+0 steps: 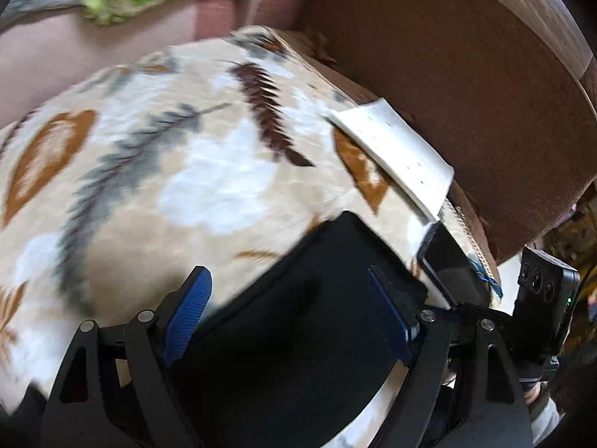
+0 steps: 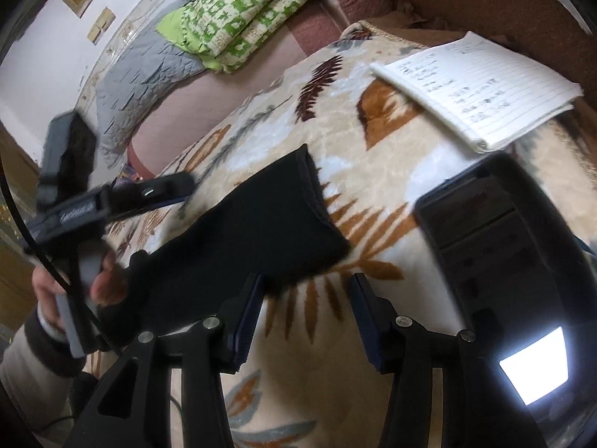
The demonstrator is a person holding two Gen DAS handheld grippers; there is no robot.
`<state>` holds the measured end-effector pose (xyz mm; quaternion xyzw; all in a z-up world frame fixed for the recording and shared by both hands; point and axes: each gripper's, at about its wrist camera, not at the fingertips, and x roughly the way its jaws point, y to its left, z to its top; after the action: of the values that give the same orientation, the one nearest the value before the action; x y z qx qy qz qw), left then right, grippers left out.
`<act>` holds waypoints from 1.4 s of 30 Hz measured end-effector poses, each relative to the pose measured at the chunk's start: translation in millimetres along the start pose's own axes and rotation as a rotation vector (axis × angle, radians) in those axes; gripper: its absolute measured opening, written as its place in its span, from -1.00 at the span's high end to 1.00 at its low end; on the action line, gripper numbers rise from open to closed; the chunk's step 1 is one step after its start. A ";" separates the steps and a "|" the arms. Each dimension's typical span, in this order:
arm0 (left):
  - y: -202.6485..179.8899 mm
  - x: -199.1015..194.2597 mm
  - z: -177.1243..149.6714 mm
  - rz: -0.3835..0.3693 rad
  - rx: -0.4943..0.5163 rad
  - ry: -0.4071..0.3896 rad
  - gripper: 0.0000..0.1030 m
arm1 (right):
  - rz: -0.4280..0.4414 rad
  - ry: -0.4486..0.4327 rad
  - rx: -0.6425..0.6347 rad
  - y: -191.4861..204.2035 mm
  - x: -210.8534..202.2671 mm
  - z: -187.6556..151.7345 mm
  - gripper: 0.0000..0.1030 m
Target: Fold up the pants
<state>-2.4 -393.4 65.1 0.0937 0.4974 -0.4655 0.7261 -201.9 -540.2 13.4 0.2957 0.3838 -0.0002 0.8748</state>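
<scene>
Your black pants (image 2: pixel 268 224) lie on the leaf-print blanket (image 2: pixel 373 194), long axis running from near left to far right, the hemmed end pointing toward the notebook (image 2: pixel 481 86). Your right gripper (image 2: pixel 306 317) is released, jaws half apart, left pad just beside the cloth, holding nothing. Your left gripper (image 1: pixel 291 306) stands wide over the pants, not clamping.
</scene>
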 end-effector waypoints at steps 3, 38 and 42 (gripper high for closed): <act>-12.5 15.5 9.6 -0.041 0.053 0.035 -0.62 | 0.053 0.015 0.008 -4.8 4.4 3.2 -0.09; 125.1 -152.7 -87.0 0.057 -0.293 -0.192 -0.29 | 0.087 0.060 -0.480 216.2 77.8 -28.4 0.57; 146.0 -153.9 -123.4 0.084 -0.380 -0.156 -0.29 | 0.163 0.163 -0.436 214.1 87.9 -38.8 0.33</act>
<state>20.4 -149.6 81.8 -0.0606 0.5140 -0.3385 0.7859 -117.4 -323.5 44.5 0.1289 0.4190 0.1773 0.8811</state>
